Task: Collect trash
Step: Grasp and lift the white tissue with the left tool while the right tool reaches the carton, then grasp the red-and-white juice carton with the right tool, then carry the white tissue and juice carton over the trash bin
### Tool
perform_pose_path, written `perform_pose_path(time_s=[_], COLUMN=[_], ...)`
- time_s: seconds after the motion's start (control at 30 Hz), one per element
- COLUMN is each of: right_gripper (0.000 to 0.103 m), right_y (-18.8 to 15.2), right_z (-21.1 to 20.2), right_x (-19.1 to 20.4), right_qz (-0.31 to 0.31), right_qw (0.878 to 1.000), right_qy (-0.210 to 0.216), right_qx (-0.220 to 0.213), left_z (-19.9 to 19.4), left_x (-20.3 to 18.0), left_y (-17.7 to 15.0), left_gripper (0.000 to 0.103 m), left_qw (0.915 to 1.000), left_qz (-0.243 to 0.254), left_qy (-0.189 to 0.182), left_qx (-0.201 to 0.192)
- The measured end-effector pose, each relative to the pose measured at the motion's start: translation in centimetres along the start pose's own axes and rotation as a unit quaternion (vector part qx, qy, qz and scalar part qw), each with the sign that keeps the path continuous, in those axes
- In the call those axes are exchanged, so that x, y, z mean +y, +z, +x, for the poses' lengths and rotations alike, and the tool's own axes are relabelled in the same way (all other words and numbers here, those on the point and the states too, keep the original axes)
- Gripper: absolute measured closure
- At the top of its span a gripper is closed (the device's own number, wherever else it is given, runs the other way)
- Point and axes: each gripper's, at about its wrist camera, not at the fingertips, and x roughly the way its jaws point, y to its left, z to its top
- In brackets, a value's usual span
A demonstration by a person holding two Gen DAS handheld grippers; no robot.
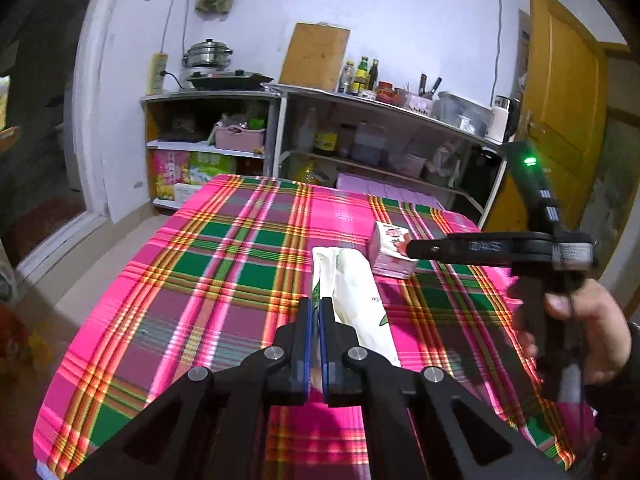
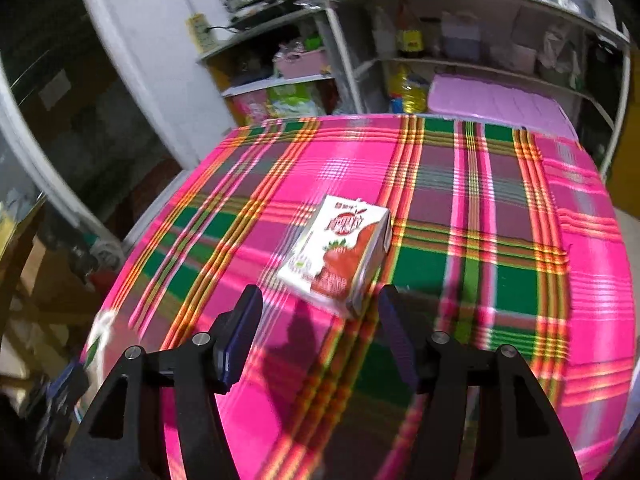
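Observation:
A white plastic bag with green print [image 1: 352,284] lies out ahead of my left gripper [image 1: 316,306], which is shut on its near edge above the plaid tablecloth [image 1: 224,264]. A small white and red strawberry drink carton [image 1: 390,250] lies flat on the cloth beyond the bag. In the right wrist view the same carton [image 2: 340,248] sits just past my right gripper [image 2: 320,298], whose jaws stand open on either side of its near corner without touching it. From the left wrist view my right gripper [image 1: 416,247] shows side on, held by a hand [image 1: 588,332].
Metal shelves [image 1: 360,100] packed with bottles, bags and a pink basket stand behind the table's far edge. A cooker and steel pot [image 1: 208,56] sit on the left shelf. A purple sheet [image 2: 500,100] lies past the far edge. An orange door [image 1: 560,80] is at the right.

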Motion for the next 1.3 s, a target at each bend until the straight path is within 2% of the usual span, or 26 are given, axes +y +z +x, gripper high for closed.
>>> perform_pose_path(time_s=[0.2, 0.27, 0.57, 0.83, 1.07, 1.1, 1.3], right_gripper=[0.042, 0.037, 0.035, 0.039, 0.04, 0.066, 0.068], right_y=[1.0, 1.2, 1.8, 1.7, 0.6, 0.3, -2.0], right_z=[2.1, 2.6, 3.5, 3.1, 0.6, 0.1, -2.2], right_x=[0.1, 0.1, 1.1, 0.7, -0.1, -0.2, -1.7], right_qz=[0.026, 0.031, 0.002, 0.0, 0.0, -0.001, 0.002], right_qw=[0.999, 0.999, 0.999, 1.0, 1.0, 1.0, 1.0], right_qy=[-0.03, -0.027, -0.03, -0.013, 0.011, 0.013, 0.027], right_qx=[-0.004, -0.002, 0.016, 0.013, 0.002, 0.0, 0.006], left_z=[-0.5, -0.4, 0.6, 0.9, 1.0, 1.1, 0.8], left_x=[1.1, 1.2, 1.0, 0.5, 0.2, 0.1, -1.3], left_y=[-0.1, 0.0, -0.3, -0.3, -0.4, -0.3, -0.5], left_gripper=[0.1, 0.1, 0.1, 0.1, 0.1, 0.1, 0.1], left_qw=[0.9999, 0.9999, 0.9999, 1.0, 0.9999, 0.9999, 0.9999], left_qz=[-0.005, -0.005, -0.01, -0.007, -0.009, -0.01, -0.01], left_qy=[0.001, -0.001, -0.004, -0.005, -0.003, -0.002, -0.007], left_qx=[-0.009, -0.009, -0.001, 0.004, 0.007, 0.008, 0.012])
